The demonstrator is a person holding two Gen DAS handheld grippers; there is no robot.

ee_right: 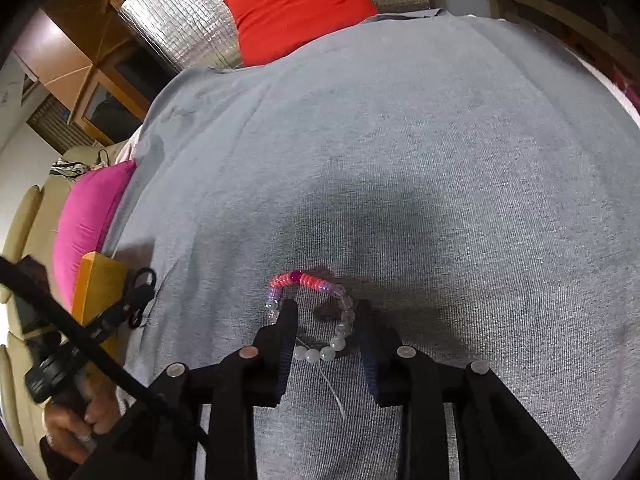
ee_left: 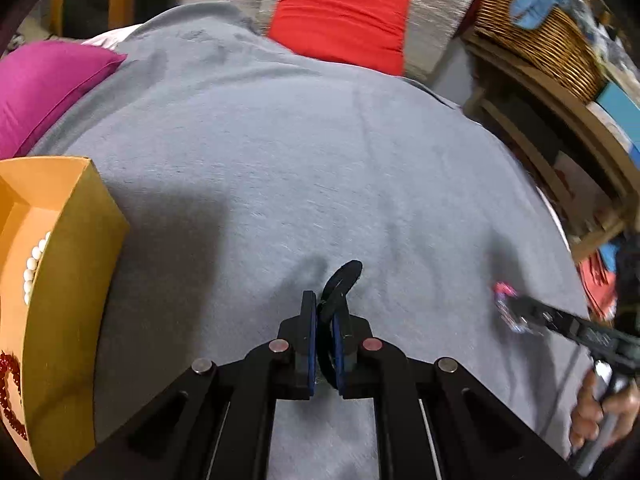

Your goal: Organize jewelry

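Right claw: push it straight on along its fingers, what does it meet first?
Probably the pink, purple and clear beaded bracelet, lying between the right claw's open fingers. Its pink arc sits just ahead of the tips. Beyond that only the grey cloth; depth is hard to judge.

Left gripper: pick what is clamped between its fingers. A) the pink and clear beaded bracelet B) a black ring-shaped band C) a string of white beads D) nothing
B: the left gripper has its jaws shut on a black ring-shaped band, while the pink and clear beaded bracelet lies on the grey cloth by the right gripper.
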